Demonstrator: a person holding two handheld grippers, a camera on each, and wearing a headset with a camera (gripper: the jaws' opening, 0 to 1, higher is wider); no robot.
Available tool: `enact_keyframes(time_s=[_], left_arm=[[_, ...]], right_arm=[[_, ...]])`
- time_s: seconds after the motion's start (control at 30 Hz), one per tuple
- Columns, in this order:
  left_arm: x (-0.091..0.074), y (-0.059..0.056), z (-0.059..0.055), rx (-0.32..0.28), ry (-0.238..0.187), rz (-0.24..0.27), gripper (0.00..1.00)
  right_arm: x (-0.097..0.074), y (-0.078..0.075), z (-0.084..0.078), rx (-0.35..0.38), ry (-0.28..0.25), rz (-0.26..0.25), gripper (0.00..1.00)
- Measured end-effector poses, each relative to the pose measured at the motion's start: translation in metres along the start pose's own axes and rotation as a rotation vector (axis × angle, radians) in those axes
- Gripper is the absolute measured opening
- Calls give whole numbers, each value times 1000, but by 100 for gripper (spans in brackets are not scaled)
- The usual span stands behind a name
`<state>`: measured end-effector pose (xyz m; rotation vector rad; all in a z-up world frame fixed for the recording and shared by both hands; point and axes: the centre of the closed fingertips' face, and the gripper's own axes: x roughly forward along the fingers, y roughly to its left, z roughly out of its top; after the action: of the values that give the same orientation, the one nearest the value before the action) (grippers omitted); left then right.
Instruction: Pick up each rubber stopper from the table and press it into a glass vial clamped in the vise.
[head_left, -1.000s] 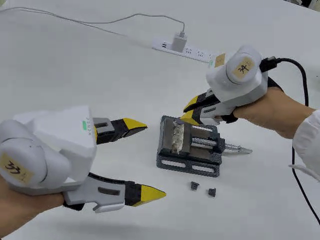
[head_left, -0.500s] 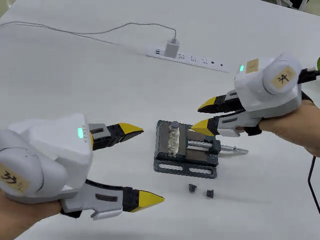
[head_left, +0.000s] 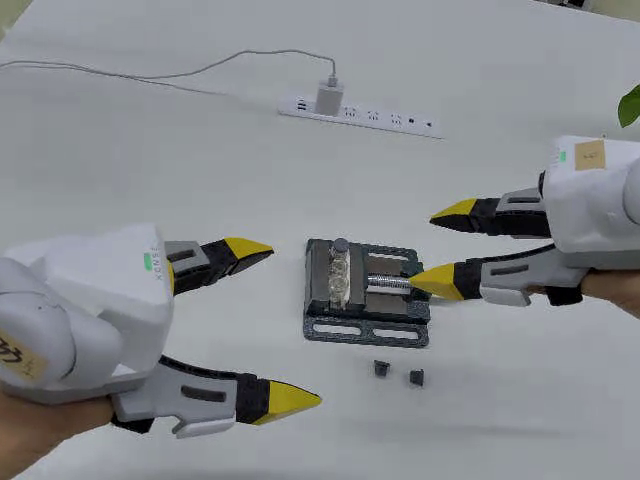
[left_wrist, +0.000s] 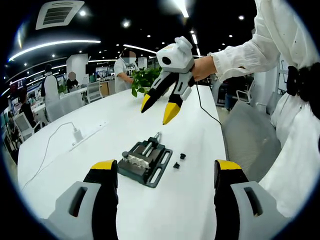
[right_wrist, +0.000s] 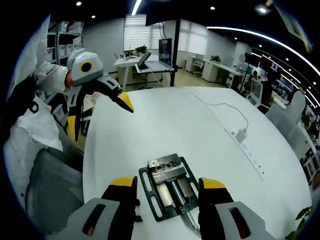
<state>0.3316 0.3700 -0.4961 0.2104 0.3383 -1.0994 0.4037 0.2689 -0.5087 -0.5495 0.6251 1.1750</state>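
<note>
A dark vise (head_left: 365, 310) sits mid-table and clamps a row of glass vials (head_left: 340, 278). The far vial carries a dark rubber stopper (head_left: 341, 245). Two more stoppers (head_left: 381, 368) (head_left: 416, 377) lie loose on the table just in front of the vise. My left gripper (head_left: 285, 322) is open, left of the vise, holding nothing. My right gripper (head_left: 430, 248) is open too, just right of the vise above its screw. In the left gripper view the vise (left_wrist: 145, 160) lies ahead, with the stoppers (left_wrist: 182, 156) beside it. In the right gripper view the vise (right_wrist: 167, 187) sits between the jaws.
A white power strip (head_left: 360, 112) with a plugged charger (head_left: 328, 98) and its cable lies at the far side of the white table (head_left: 150, 150). A green plant leaf (head_left: 630, 105) shows at the right edge. People and desks stand in the room behind.
My right gripper has drawn back to the right from the far end of the vise and its jaws have widened. A stopper now shows on the far vial. The left gripper has barely moved.
</note>
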Motion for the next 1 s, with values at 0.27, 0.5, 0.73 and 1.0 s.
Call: enact_keyframes(time_s=[0.27, 0.5, 0.73, 1.0], left_arm=[[0, -2, -2, 27, 35, -21, 84], [1, -5, -2, 38, 53, -36, 88], [2, -7, -4, 50, 75, -54, 91], [1, -6, -5, 50, 85, -50, 94]], right_arm=[[-13, 20, -8, 1, -53, 18, 58], [-17, 31, -23, 20, -65, 25, 59], [-20, 40, -40, 24, -71, 30, 58], [-19, 48, -55, -1, -70, 43, 50]])
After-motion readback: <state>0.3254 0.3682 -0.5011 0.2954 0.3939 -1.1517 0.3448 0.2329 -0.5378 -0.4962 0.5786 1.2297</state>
